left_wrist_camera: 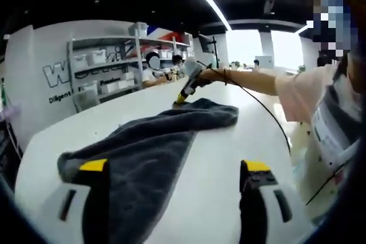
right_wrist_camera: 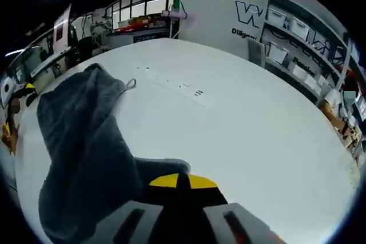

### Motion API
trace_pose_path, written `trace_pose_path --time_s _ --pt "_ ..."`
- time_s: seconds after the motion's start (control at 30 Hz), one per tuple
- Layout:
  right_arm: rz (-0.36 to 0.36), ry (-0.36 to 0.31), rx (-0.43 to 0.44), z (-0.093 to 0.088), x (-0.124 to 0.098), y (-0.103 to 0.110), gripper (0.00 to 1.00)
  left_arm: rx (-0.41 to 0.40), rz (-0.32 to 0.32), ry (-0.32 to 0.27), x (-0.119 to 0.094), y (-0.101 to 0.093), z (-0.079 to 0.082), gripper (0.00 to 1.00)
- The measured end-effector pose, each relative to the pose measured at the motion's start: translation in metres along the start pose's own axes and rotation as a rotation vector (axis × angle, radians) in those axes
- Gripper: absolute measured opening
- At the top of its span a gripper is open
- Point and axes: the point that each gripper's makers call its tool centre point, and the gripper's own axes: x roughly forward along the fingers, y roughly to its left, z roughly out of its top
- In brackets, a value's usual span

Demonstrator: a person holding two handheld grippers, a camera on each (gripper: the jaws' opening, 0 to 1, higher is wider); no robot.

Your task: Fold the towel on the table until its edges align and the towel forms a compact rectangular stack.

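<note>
A dark grey towel (left_wrist_camera: 154, 141) lies bunched in a long strip across the white table (left_wrist_camera: 229, 158). My left gripper (left_wrist_camera: 175, 167) is open wide at the towel's near end, and the cloth runs past its left jaw. At the far end my right gripper (left_wrist_camera: 182, 96), held by a person's hand, touches the towel's corner. In the right gripper view the right gripper (right_wrist_camera: 183, 181) has its yellow tips together at the edge of the towel (right_wrist_camera: 80, 141), shut on that corner. The left gripper (right_wrist_camera: 16, 110) shows at the far left edge beyond the towel.
A flush socket panel (right_wrist_camera: 183, 90) is set into the bare table (right_wrist_camera: 257, 130) to the right of the towel. A cable (left_wrist_camera: 263, 110) trails from the right gripper across the table. The person (left_wrist_camera: 326, 118) stands at the table's right edge. Shelves with white bins (left_wrist_camera: 108, 67) stand behind.
</note>
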Motion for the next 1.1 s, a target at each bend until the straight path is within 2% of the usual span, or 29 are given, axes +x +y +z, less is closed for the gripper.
trace_pose_path --time_s 0.1,0.27,0.4,0.53,0.7,0.9,1.1 --pt "-0.034 -0.029 -0.018 0.008 -0.012 -0.008 0.03 0.003 -0.002 0.003 0.000 0.000 0.000 1.00" --pt "-0.136 -0.059 -0.052 0.021 -0.039 -0.031 0.03 0.007 -0.007 0.013 0.001 -0.001 -0.002 1.00" --pt "-0.263 -0.050 -0.092 0.024 -0.062 -0.058 0.03 0.010 -0.013 0.016 0.002 -0.002 -0.003 1.00" --pt "-0.336 -0.035 -0.098 0.026 -0.071 -0.079 0.03 0.007 -0.011 0.013 0.001 -0.001 -0.002 1.00" --pt "-0.436 -0.009 -0.104 0.025 -0.072 -0.108 0.03 0.008 -0.011 0.012 0.001 -0.002 -0.002 1.00" --pt "-0.530 0.049 -0.105 0.025 -0.058 -0.137 0.03 0.013 -0.018 0.015 0.001 -0.004 -0.002 1.00" --pt "-0.681 0.135 -0.228 0.032 -0.046 -0.166 0.03 0.017 -0.018 0.020 0.002 -0.004 -0.003 1.00"
